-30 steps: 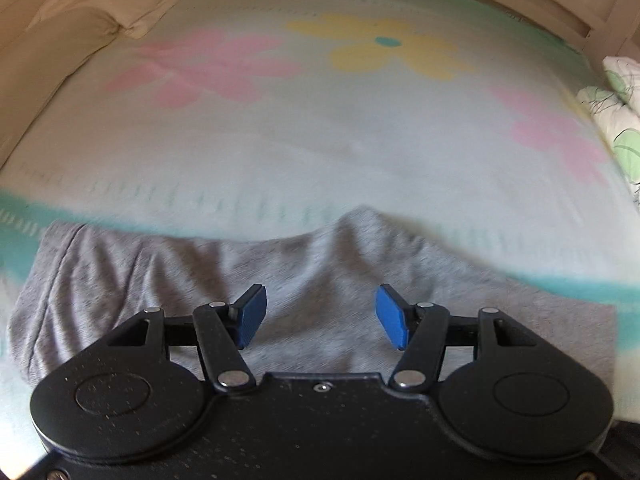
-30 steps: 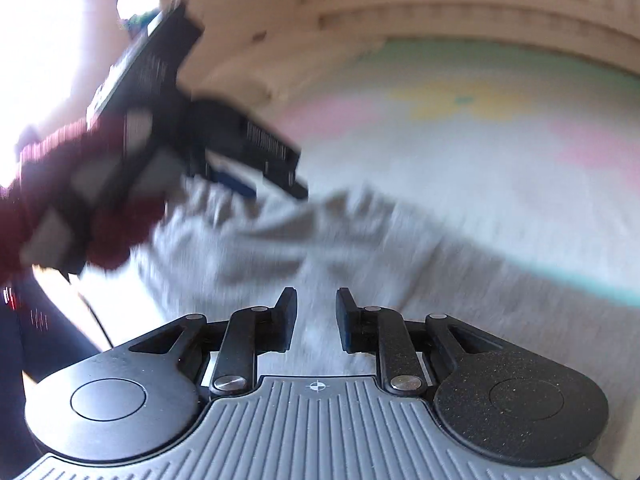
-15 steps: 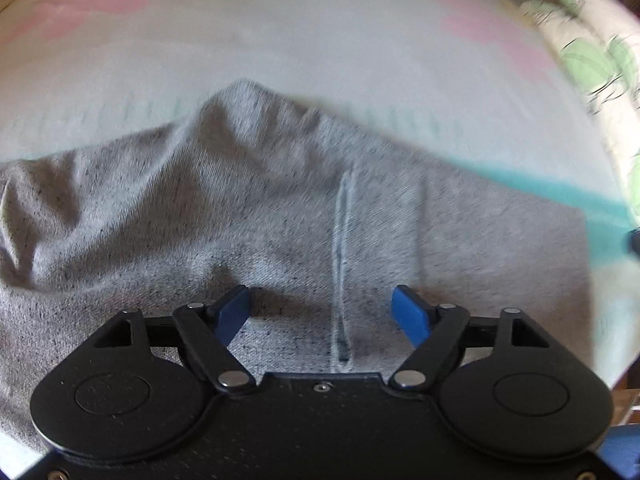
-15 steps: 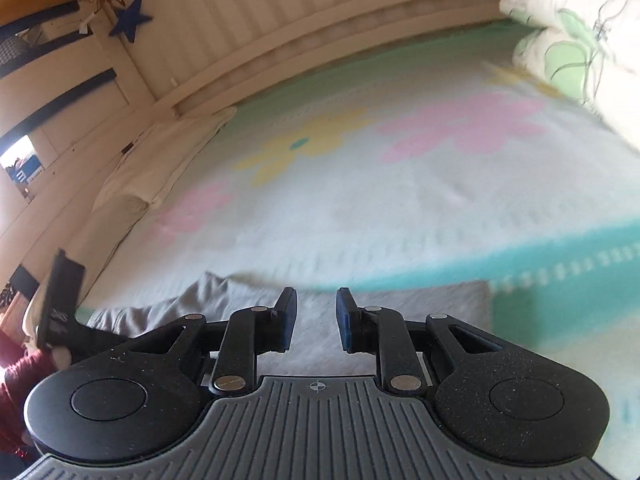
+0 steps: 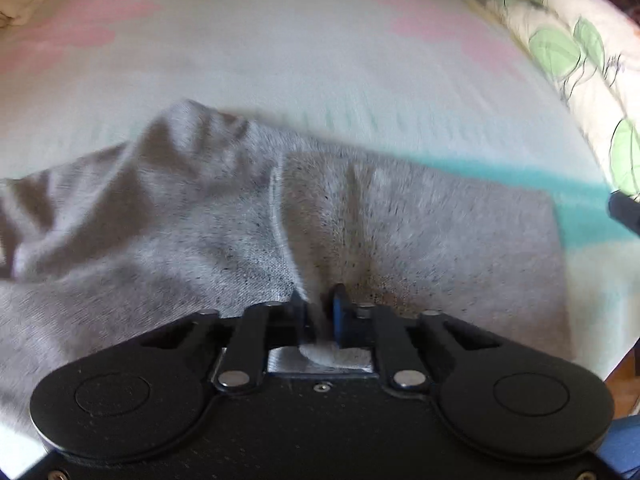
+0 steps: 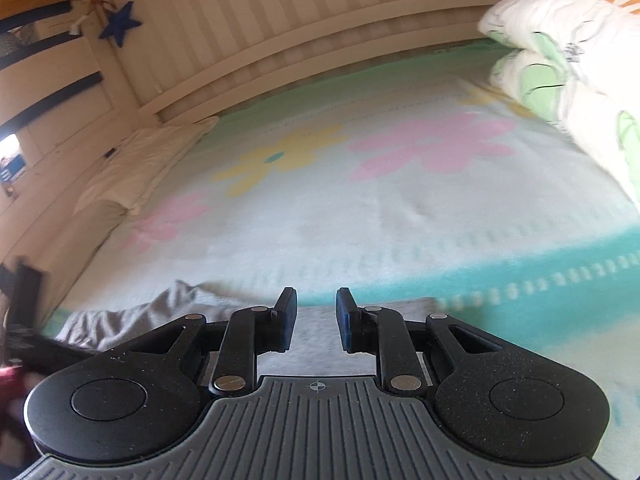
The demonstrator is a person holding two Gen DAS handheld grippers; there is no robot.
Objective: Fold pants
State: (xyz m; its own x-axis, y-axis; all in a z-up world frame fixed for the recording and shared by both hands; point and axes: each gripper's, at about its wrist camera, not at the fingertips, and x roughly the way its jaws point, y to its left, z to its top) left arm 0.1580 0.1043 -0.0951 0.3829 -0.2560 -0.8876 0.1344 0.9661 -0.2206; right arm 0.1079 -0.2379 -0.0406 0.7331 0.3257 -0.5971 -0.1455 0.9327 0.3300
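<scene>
Left wrist view, near to far: the left hand-held gripper (image 5: 320,312), at lower centre, has just been closing and is now clenched on a pinch of the pants (image 5: 420,232), a tuft of grey cloth showing between and behind its pads; the pants spread from the jaws across the middle of the frame, flat with a straight edge at right, bunched and peaked at upper left; a pale seam line curves down to the pinch; beyond lies the blanket (image 5: 280,60) of the bed, white with pink and yellow flowers and a teal band at right; a leaf-print pillow (image 5: 568,52) fills the upper right.

Right wrist view, near to far: the right hand-held gripper (image 6: 316,320), at lower centre, stands released with a clear gap between its pads, hovering over the near edge of the pants with no cloth pinched; rumpled cloth trails toward the lower left, where a blurred dark shape and a red sleeve (image 6: 10,380) enter; the flowered blanket runs up to a slatted bed rail (image 6: 320,40) at top; a blue star (image 6: 120,24) hangs at upper left.

Progress, as judged: early; one grasp is made, the second is not yet taken, and no finished fold is evident; the crumpled left part remains to be smoothed and folded over.
</scene>
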